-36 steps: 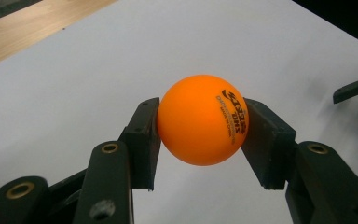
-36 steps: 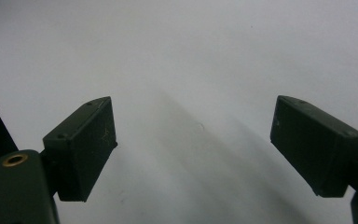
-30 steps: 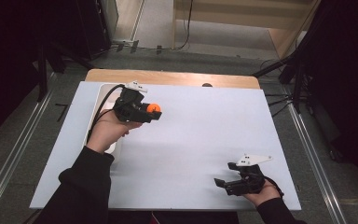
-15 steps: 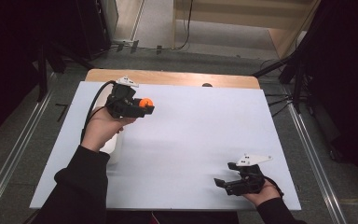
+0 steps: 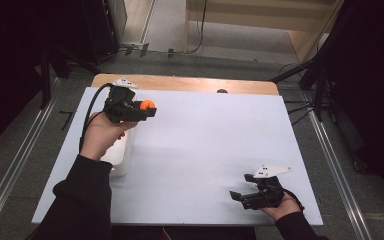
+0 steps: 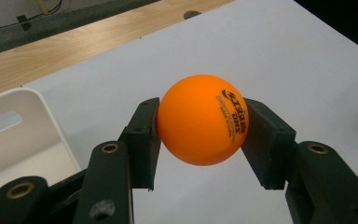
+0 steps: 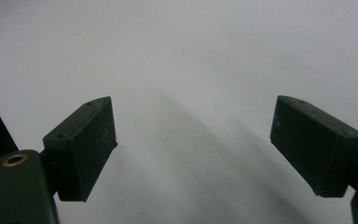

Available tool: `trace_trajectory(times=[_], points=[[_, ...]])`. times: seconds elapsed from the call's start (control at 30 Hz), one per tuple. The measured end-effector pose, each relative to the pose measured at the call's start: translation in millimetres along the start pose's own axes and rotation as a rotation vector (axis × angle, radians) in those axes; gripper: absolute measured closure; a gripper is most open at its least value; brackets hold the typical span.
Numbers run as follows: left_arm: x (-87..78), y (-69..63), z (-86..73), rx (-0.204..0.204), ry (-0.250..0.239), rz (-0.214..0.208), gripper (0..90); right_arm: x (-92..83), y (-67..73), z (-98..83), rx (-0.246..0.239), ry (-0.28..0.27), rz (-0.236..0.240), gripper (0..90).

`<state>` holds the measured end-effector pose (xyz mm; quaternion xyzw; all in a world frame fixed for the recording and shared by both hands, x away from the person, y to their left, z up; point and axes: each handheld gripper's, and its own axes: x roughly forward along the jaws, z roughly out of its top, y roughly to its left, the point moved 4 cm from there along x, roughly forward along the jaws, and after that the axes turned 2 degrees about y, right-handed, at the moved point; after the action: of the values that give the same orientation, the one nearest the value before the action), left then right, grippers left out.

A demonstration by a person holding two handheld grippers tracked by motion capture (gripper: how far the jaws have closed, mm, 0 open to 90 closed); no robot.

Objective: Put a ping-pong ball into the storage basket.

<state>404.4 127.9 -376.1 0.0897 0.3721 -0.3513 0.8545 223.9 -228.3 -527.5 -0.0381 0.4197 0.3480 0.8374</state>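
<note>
Left claw (image 5: 147, 106) clamped on the orange ball (image 6: 201, 120), both pads pressing its sides; black print on the ball faces the right pad. Ball is held clear above the counter (image 5: 215, 145), just past the far-right corner of the white bin (image 5: 121, 152).

White bin sits at the counter's left side, largely under the person's left hand (image 5: 100, 137) and sleeve. In the left gripper view the bin (image 6: 23, 135) sits at lower left of the ball: rim, a handle slot in the wall and a bare stretch of interior; the rest of the inside is out of frame, so contents can't be told.

Right claw (image 5: 239, 196) well away from the bin, near the counter's front-right edge, jaws wide apart, nothing between them, white counter surface (image 7: 191, 70) beyond.
</note>
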Motion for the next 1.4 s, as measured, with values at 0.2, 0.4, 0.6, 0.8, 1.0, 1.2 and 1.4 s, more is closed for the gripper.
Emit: trace_trajectory(times=[0.2,0.4,0.6,0.8,1.0,1.2,1.4], points=[[-3.8,6.7,-0.7,-0.013,-0.008,0.021,50.8,0.1,0.3,0.1,-0.001,0.001,0.000,12.8],[-6.3,13.4,-1.6,-0.034,-0.020,0.038,50.8,-0.3,1.0,0.8,-0.004,-0.005,0.003,12.8],[-7.3,21.4,-3.7,-0.047,-0.022,0.057,50.8,-0.2,1.3,1.2,0.000,-0.006,0.004,12.8],[-9.3,29.2,-5.1,-0.063,-0.036,0.089,50.8,-0.1,0.4,1.2,-0.005,-0.008,0.000,12.8],[-10.0,37.3,-7.3,-0.077,-0.045,0.123,50.8,0.0,0.9,1.6,-0.001,-0.009,0.002,12.8],[-11.1,45.0,-8.0,-0.093,-0.071,0.155,50.8,0.1,0.6,1.4,-0.004,-0.008,0.003,12.8],[-10.4,52.5,-9.4,-0.107,-0.075,0.191,50.8,0.4,0.9,1.7,-0.006,-0.009,0.005,12.8]])
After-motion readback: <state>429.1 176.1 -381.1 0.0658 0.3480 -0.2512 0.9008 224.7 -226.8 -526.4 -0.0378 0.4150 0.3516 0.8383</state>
